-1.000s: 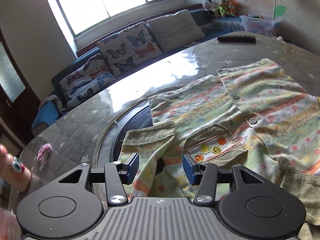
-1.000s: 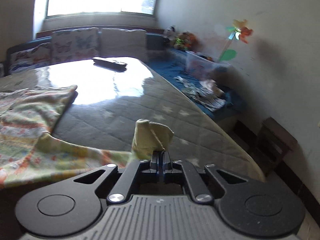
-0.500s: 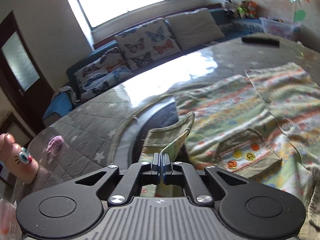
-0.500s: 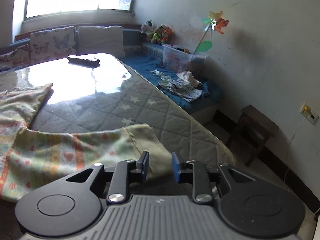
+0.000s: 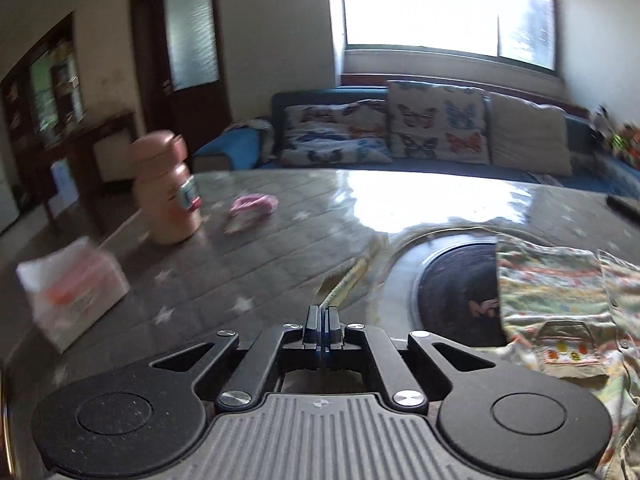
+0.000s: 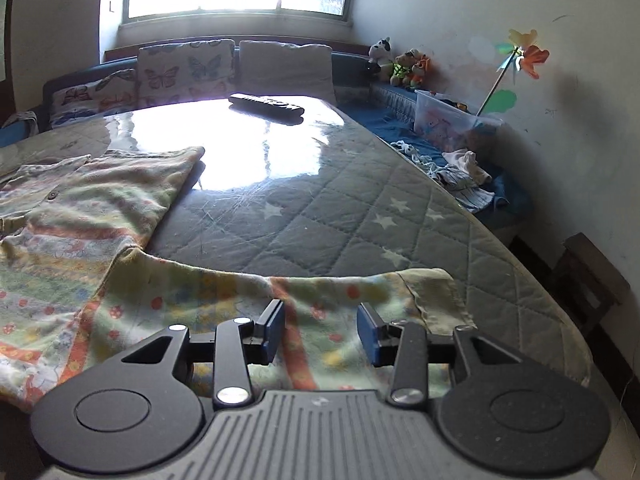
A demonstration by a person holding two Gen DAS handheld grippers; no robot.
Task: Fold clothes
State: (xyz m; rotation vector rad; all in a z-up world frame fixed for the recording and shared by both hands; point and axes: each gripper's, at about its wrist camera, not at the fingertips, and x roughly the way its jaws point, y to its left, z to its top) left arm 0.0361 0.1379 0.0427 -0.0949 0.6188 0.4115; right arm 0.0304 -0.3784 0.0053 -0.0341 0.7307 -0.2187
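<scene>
A striped, flower-printed baby shirt [image 5: 560, 300] with buttons and a pocket lies spread on the quilted table. My left gripper [image 5: 322, 316] is shut on the edge of the shirt's left sleeve cuff [image 5: 344, 280], which sticks out blurred in front of the fingers, pulled away from the shirt body. In the right wrist view the shirt's body [image 6: 80, 220] lies at left and its right sleeve [image 6: 340, 296] lies flat across the table. My right gripper [image 6: 322, 330] hovers over that sleeve, jaws opening, with the pads apart and not pressing the cloth.
A pink bottle [image 5: 168, 192], a tissue pack [image 5: 72, 292] and a small pink item [image 5: 252, 206] stand left of the shirt. A black round plate [image 5: 456, 280] is set into the table. A remote [image 6: 266, 104] lies at the far end. The table edge [image 6: 520, 264] runs close on the right.
My left gripper shut on the left sleeve cuff and swung left with it. My right gripper let go of the right sleeve, which now lies flat, and its jaws spread wider.
</scene>
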